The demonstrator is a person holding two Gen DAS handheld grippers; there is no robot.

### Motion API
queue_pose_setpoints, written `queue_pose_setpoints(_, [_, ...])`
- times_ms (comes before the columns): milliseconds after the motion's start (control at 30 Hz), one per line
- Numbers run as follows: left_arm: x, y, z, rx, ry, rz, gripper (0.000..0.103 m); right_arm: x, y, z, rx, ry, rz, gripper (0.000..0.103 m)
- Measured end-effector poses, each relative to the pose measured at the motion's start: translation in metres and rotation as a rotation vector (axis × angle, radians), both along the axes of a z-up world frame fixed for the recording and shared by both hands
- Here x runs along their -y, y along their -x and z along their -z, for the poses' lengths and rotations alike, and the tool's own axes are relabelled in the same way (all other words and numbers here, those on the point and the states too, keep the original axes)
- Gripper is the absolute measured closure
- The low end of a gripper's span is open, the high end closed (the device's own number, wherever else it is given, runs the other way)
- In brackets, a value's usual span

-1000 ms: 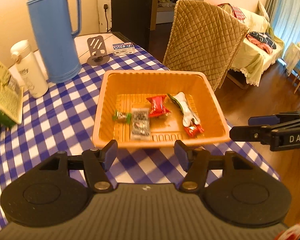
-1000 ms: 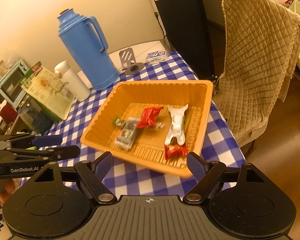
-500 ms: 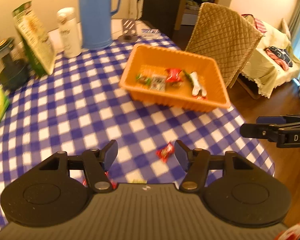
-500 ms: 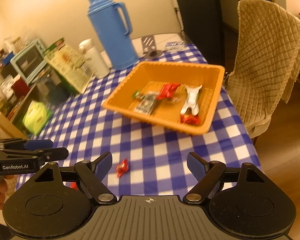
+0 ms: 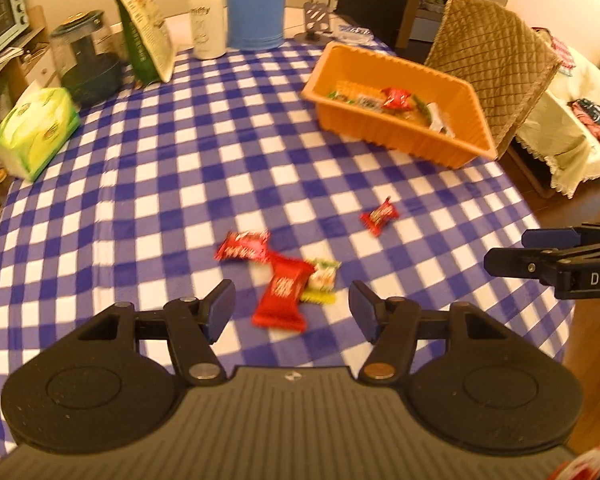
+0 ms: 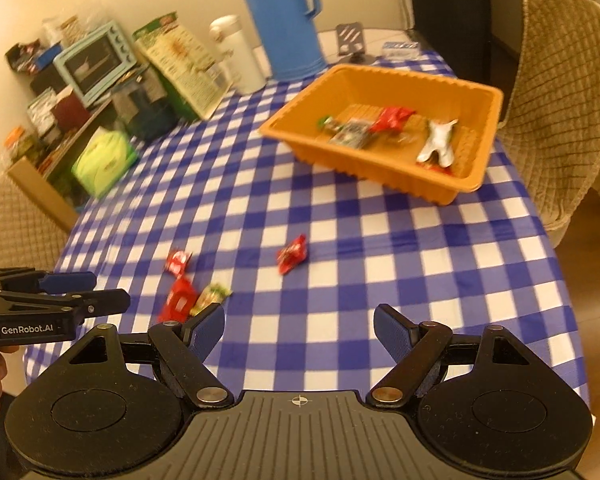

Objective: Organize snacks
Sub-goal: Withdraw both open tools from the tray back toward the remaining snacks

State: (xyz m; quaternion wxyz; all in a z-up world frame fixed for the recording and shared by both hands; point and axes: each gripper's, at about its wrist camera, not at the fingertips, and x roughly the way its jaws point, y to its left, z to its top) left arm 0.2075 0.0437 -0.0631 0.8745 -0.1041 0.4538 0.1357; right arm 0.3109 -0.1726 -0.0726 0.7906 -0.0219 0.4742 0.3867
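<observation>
An orange basket (image 5: 404, 140) (image 6: 372, 170) stands on the far right of the checked table and holds several wrapped snacks. Loose snacks lie on the cloth near me: a large red packet (image 5: 283, 295) (image 6: 178, 300), a red wrapper (image 5: 244, 246) (image 6: 178, 261), a green-yellow candy (image 5: 321, 280) (image 6: 211, 297) and a small red candy (image 5: 379, 216) (image 6: 292, 255). My left gripper (image 5: 292, 310) is open and empty just above the large red packet. My right gripper (image 6: 299, 330) is open and empty over the table's near edge, to the right of the pile.
A blue thermos (image 5: 256, 4), a white bottle (image 5: 206, 20), a green box (image 5: 146, 24), a dark jar (image 5: 88, 60) and a tissue pack (image 5: 34, 132) line the back and left. A quilted chair (image 5: 496, 64) stands beyond the basket. The table edge is close on the right.
Both grippers have pulled back from the basket toward the near edge of the table. The loose snacks have come into view below the left gripper. Both stay open.
</observation>
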Motion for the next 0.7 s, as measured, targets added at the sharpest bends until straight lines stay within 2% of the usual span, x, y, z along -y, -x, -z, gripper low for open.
queue_pose_setpoints(433, [-0.015, 0.04, 0.025, -0.041, 0.014, -0.107, 0.043, -0.033, 0.034, 0.034, 0.001, 0.043, -0.134, 0.022])
queue_pose_setpoints(700, [-0.019, 0.05, 0.033, -0.04, 0.025, -0.125, 0.043, -0.054, 0.04, 0.047, -0.012, 0.049, -0.168, 0.022])
